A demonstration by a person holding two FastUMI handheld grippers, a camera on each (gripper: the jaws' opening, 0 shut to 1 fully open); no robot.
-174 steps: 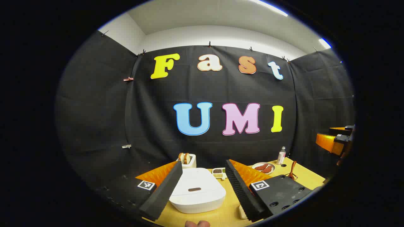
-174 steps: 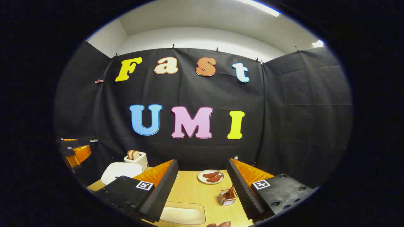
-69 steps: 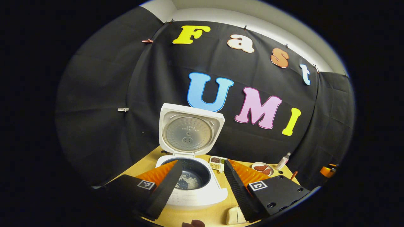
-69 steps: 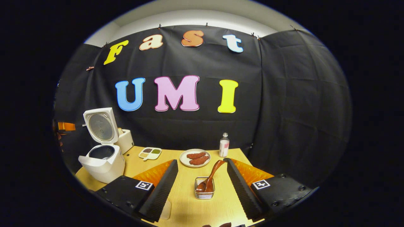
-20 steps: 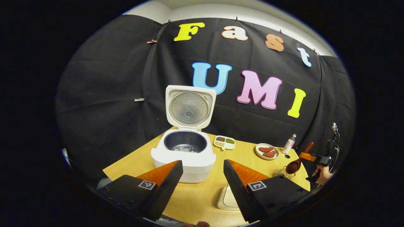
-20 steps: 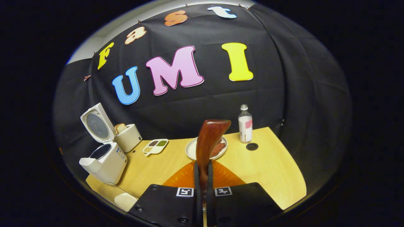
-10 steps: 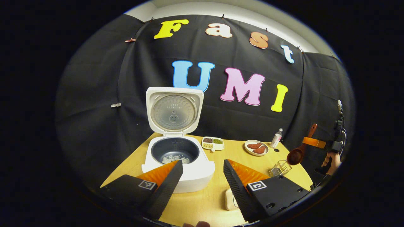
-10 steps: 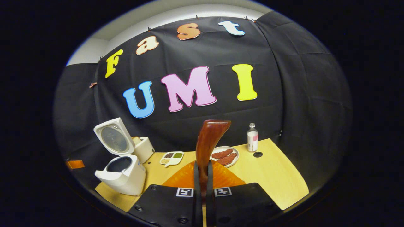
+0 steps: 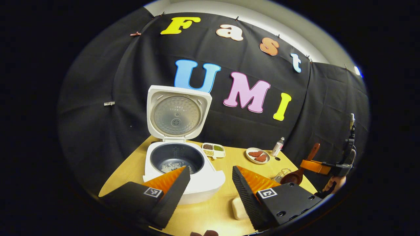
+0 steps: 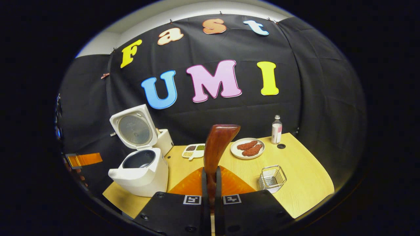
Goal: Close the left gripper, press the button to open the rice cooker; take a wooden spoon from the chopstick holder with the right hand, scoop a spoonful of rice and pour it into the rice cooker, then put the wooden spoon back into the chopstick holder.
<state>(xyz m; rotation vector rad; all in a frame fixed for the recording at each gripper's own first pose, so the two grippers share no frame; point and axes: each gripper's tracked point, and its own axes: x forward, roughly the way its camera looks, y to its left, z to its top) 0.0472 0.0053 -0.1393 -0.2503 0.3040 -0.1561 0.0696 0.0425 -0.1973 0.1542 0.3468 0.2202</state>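
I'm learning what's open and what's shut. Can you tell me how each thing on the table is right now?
rice cooker: lid up, a little rice in the pot
wooden spoon: out of the holder, clamped in the right gripper
chopstick holder: upright, nothing in it
left gripper: open, holding nothing
bottle: upright, cap on
plate: flat, two reddish-brown pieces on it
divided dish: flat, filled

There was one rice cooker point(image 9: 183, 170), one wooden spoon point(image 10: 215, 150), one wire chopstick holder point(image 10: 271, 178), one plate point(image 10: 246, 148) with two meat pieces, one bottle point(image 10: 276, 129), one divided dish point(image 10: 194, 151), one toaster point(image 10: 164, 141).
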